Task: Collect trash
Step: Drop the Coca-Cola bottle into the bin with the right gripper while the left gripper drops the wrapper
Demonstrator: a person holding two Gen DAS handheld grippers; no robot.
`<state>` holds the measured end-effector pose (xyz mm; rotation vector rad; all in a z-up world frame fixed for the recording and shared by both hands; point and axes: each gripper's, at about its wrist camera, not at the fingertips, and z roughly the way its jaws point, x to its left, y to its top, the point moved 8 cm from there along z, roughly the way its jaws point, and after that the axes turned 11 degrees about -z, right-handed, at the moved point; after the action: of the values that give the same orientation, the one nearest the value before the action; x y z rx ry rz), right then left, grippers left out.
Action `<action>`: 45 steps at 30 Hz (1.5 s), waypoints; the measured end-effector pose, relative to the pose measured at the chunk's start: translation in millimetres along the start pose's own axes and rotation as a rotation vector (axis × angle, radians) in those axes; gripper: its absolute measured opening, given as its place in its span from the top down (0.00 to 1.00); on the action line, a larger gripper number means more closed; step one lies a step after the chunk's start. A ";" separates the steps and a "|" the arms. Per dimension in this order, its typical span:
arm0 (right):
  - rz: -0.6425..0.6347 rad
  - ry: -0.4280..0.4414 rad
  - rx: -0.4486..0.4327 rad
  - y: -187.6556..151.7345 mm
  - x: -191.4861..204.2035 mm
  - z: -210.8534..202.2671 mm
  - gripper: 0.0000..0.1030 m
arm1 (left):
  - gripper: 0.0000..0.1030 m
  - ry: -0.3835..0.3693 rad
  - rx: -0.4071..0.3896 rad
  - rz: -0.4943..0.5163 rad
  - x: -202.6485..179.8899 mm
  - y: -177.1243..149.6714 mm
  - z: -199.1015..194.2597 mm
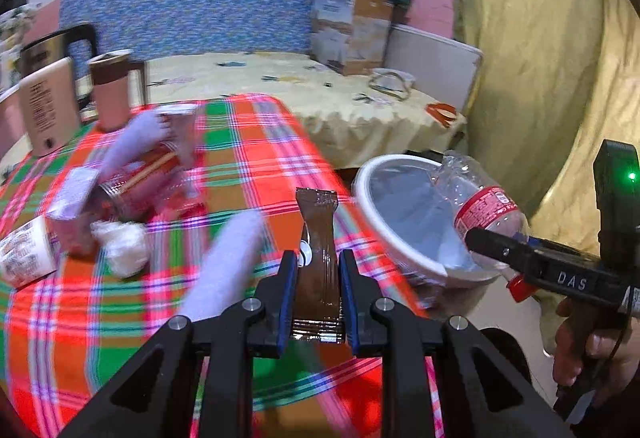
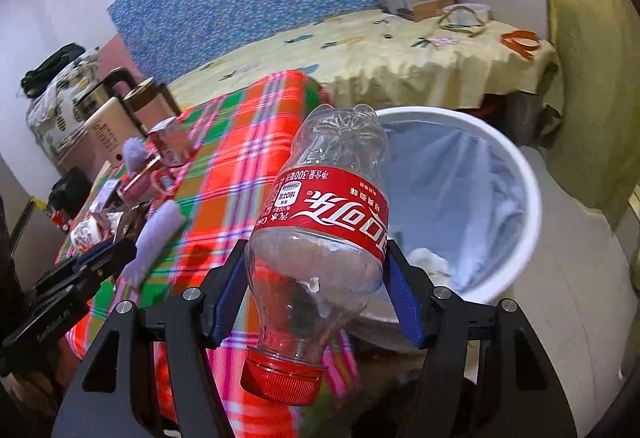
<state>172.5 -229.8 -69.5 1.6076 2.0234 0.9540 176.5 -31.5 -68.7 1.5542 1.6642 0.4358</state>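
My left gripper [image 1: 318, 258] is shut on a flat brown wrapper [image 1: 318, 238], which sticks out forward above the plaid table's right edge. A little to its right, my right gripper [image 1: 486, 234] holds an empty clear cola bottle [image 1: 484, 202] with a red label over the rim of a white bin [image 1: 362, 194] with a blue liner. In the right wrist view the bottle [image 2: 332, 198] sits between the blue pads of the right gripper [image 2: 316, 250], red cap toward the camera. The bin [image 2: 532, 206] stands just beyond it. The left gripper [image 2: 108, 254] shows at the left.
On the plaid cloth [image 1: 256, 166] lie a crumpled tissue [image 1: 124, 242], purple fuzzy pieces [image 1: 228, 262], a tipped red cup [image 1: 136, 186] and cartons. A kettle [image 1: 48, 106] and brown mug [image 1: 110, 90] stand at the far left. A yellow-covered surface [image 1: 320, 90] and a curtain [image 1: 540, 58] lie behind.
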 end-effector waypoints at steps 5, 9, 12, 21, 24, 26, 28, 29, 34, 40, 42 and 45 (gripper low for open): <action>0.026 -0.034 0.015 -7.8 -23.1 -4.2 0.36 | 0.79 -0.052 0.041 0.052 -35.5 -0.1 23.6; 0.040 -0.051 0.027 -11.3 -36.3 -4.3 0.36 | 0.79 -0.081 0.069 0.080 -56.6 -0.2 40.6; 0.046 -0.058 0.036 -13.1 -42.2 -2.6 0.36 | 0.79 -0.100 0.087 0.095 -69.9 -0.6 51.1; 0.053 -0.057 0.072 -18.4 -55.0 5.4 0.36 | 0.78 -0.125 0.130 0.106 -85.7 -5.4 74.1; 0.050 -0.058 0.082 -18.7 -57.0 6.9 0.35 | 0.78 -0.129 0.139 0.103 -88.2 -6.4 79.0; 0.053 -0.062 0.084 -18.2 -59.0 7.6 0.35 | 0.77 -0.136 0.142 0.104 -90.4 -6.0 80.0; 0.053 -0.063 0.078 -17.8 -59.8 6.5 0.35 | 0.71 -0.137 0.137 0.105 -90.9 -4.8 81.1; 0.052 -0.065 0.075 -17.1 -60.4 6.1 0.35 | 0.65 -0.138 0.134 0.103 -91.3 -4.1 81.0; 0.050 -0.068 0.060 -13.5 -62.2 2.3 0.35 | 0.62 -0.150 0.119 0.092 -90.5 -0.2 74.4; 0.036 -0.064 0.044 -11.4 -55.8 -3.6 0.35 | 0.62 -0.148 0.097 0.074 -82.0 0.9 58.8; 0.036 -0.058 0.037 -11.3 -52.8 -6.5 0.35 | 0.62 -0.144 0.089 0.069 -77.5 -0.3 52.6; 0.035 -0.046 0.025 -9.1 -45.8 -9.8 0.35 | 0.62 -0.132 0.075 0.061 -69.6 -1.6 42.5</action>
<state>172.0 -277.3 -74.3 1.6677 1.9901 0.8997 201.5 -108.8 -74.3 1.6556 1.5515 0.2981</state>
